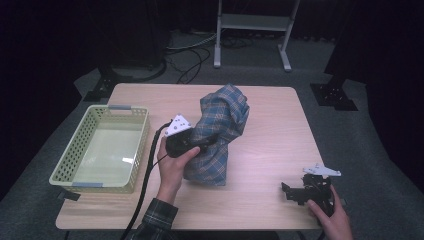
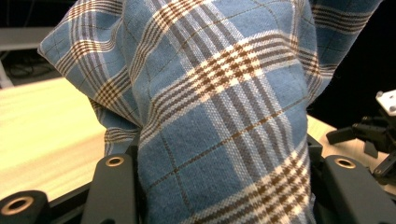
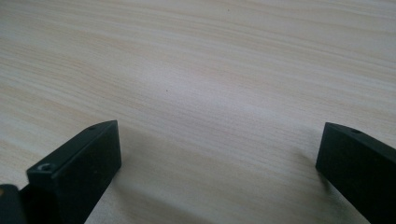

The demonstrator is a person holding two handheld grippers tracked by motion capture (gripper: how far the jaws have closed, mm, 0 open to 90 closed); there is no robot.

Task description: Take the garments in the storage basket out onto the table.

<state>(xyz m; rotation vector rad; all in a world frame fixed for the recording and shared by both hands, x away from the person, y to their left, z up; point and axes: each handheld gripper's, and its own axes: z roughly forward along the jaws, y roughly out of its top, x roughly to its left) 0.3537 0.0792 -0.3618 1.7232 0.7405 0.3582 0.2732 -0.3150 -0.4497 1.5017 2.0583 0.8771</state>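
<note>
A blue plaid cloth point(image 1: 220, 131) stands bunched up in a tall heap at the middle of the wooden table point(image 1: 270, 115). My left gripper point(image 1: 200, 142) is shut on the cloth at its left side, held by a hand in a plaid sleeve. In the left gripper view the cloth point(image 2: 219, 112) fills the space between the two black jaws. My right gripper point(image 1: 295, 192) rests low on the table near the front right corner, open. In the right gripper view its jaws stand wide apart over bare wood point(image 3: 210, 93), nothing between them.
A pale yellow-green perforated basket point(image 1: 65, 167) with nothing in it stands on the left part of the table. A black cable point(image 1: 145, 190) trails from the left gripper over the front edge. A metal stand point(image 1: 252, 22) is on the floor behind the table.
</note>
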